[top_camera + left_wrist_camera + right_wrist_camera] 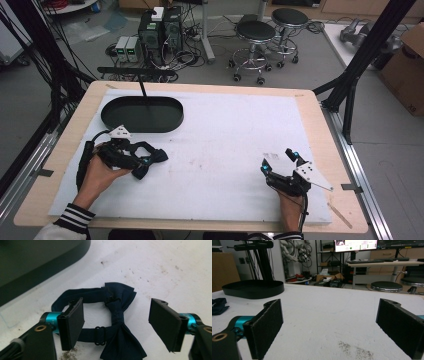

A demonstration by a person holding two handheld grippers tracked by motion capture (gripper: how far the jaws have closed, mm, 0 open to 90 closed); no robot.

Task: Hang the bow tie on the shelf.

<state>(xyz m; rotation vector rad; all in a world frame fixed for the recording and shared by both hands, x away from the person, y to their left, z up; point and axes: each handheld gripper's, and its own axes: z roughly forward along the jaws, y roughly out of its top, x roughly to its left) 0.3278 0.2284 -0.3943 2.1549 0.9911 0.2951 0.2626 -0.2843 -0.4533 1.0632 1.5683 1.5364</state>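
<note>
bow tie [117, 322] | navy, strap looped | flat on white mat [162, 270]

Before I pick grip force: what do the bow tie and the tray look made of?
Bow tie: soft navy woven fabric, matte, going by its folds and pleats. Tray: rigid, dark, smooth with a faint sheen, likely plastic or painted metal; I cannot tell which.

The white mat [220, 145] is bare and open across its middle, between the two grippers. At the far left stands a black oval tray [142, 114]. Just beside its near wall a dark bow tie [117, 322] lies between the spread jaws of the left gripper [116, 323].
</note>
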